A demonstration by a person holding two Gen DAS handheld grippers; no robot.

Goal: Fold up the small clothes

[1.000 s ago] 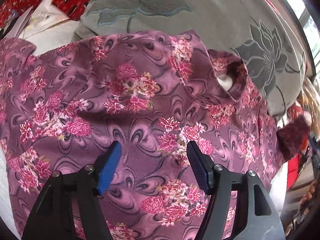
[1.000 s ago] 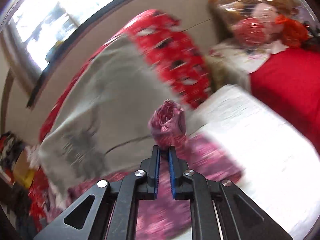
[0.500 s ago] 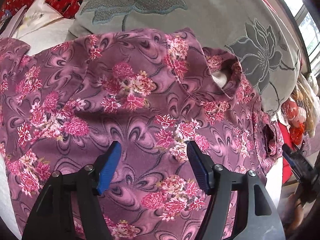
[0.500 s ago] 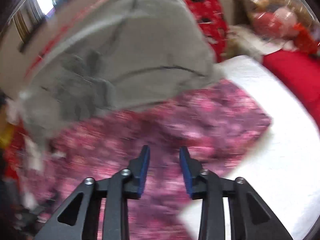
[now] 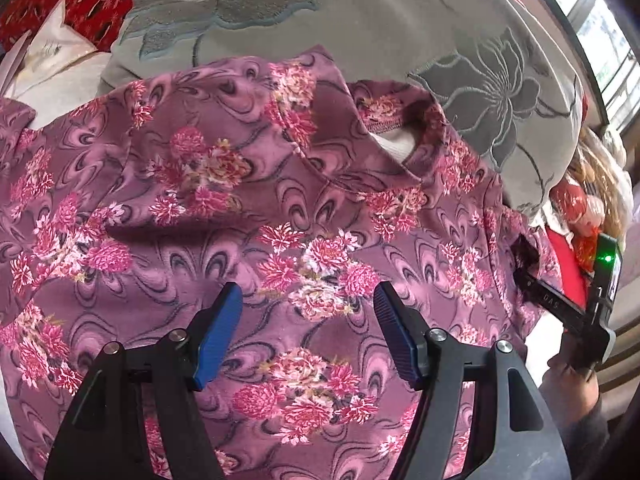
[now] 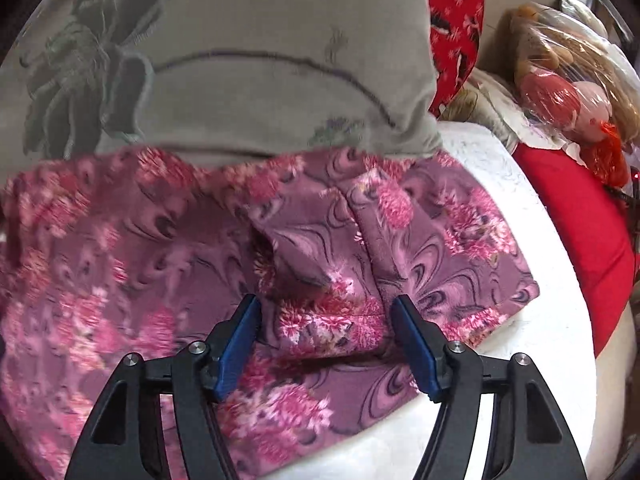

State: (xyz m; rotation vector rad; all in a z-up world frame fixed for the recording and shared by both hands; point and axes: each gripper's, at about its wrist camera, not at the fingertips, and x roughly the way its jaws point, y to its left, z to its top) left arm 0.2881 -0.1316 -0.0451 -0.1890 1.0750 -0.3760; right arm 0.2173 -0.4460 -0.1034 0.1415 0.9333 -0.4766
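So the biggest thing here is the bed (image 6: 516, 184), white textured cover, with a big grey flower-embroidered blanket (image 5: 400, 20) piled at the far side and a red patterned cushion (image 6: 456, 20) behind it. On the right there's a red pillow (image 6: 580, 208) and a doll wrapped in plastic (image 6: 560, 92), so not much spare room that way.

The purple floral top (image 5: 248, 208) lies spread across the bed, its far edge up against the blanket, neckline (image 5: 400, 144) toward the far right in the left wrist view. It looks like soft, light knit (a bit fleecy, I'd guess), so it'll flop and bunch rather than hold a crease, and it shouldn't slip out of a pinch. I'd take it at a hem or sleeve edge, where the fabric is doubled.

In the right wrist view, the short sleeve (image 6: 460, 248) lies on the white cover at the right, with a rumpled fold just in front of the fingers.

Left gripper (image 5: 308, 332) hovers over the middle of the top, fingers spread wide, nothing in them. Right gripper (image 6: 326, 344) is also spread wide and empty, straddling that rumpled fold.
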